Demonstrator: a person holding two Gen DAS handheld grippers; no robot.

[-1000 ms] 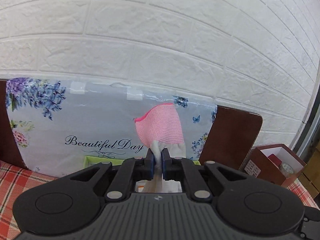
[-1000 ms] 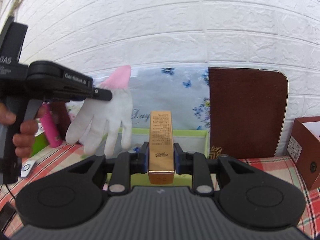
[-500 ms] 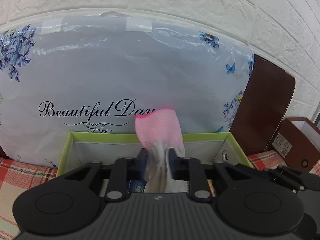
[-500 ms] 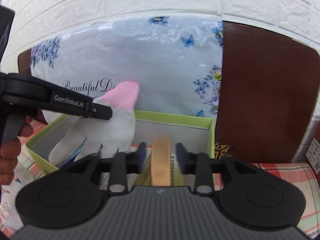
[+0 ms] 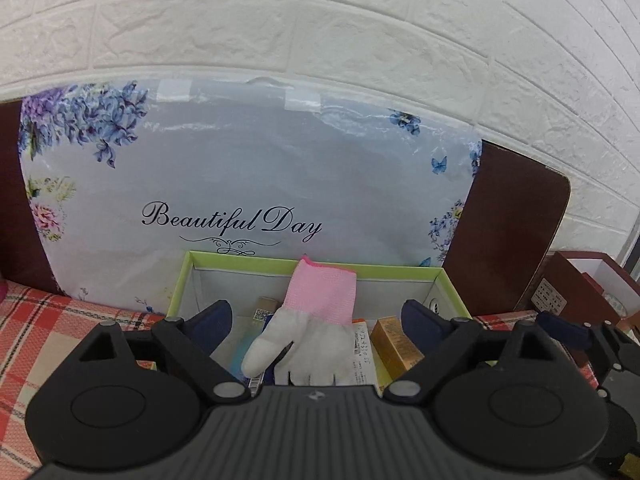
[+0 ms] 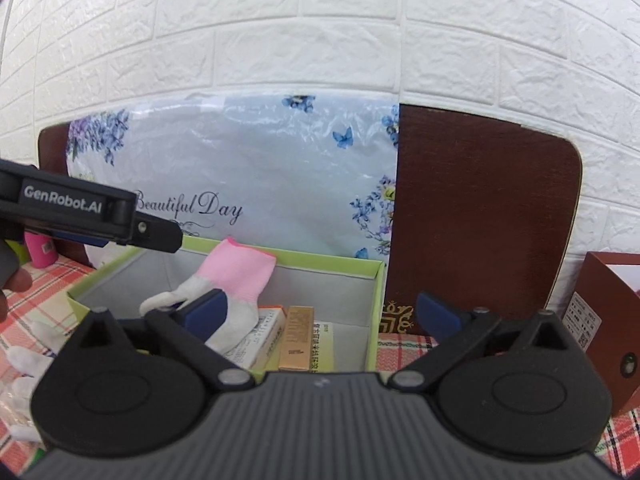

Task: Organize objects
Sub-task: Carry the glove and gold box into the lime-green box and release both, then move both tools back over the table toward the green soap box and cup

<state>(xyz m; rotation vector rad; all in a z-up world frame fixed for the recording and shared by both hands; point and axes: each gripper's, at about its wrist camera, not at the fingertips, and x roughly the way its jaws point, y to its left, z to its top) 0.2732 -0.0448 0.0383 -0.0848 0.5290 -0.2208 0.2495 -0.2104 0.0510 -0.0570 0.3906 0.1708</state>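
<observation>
A white glove with a pink cuff [image 5: 316, 320] lies loose in the green box [image 5: 240, 259], its cuff leaning on the back wall. My left gripper [image 5: 316, 314] hangs just over it with its jaws opening wide; the pads are clear of the glove. In the right wrist view a gold carton [image 6: 296, 338] lies flat in the same green box [image 6: 332, 261] beside the glove [image 6: 236, 276]. My right gripper [image 6: 320, 306] stands above it, jaws opening, touching nothing. Other small cartons lie under both items.
A floral "Beautiful Day" bag [image 5: 248, 184] and a brown board [image 6: 480, 216] lean on the brick wall behind the box. A red-brown box [image 6: 604, 320] stands at the right. A pink bottle [image 6: 38, 250] and more white gloves [image 6: 24, 356] lie left on the checked cloth.
Both grippers came down to the green box and opened. The glove dropped out of the left jaws and the gold carton out of the right; both now lie in the box.
</observation>
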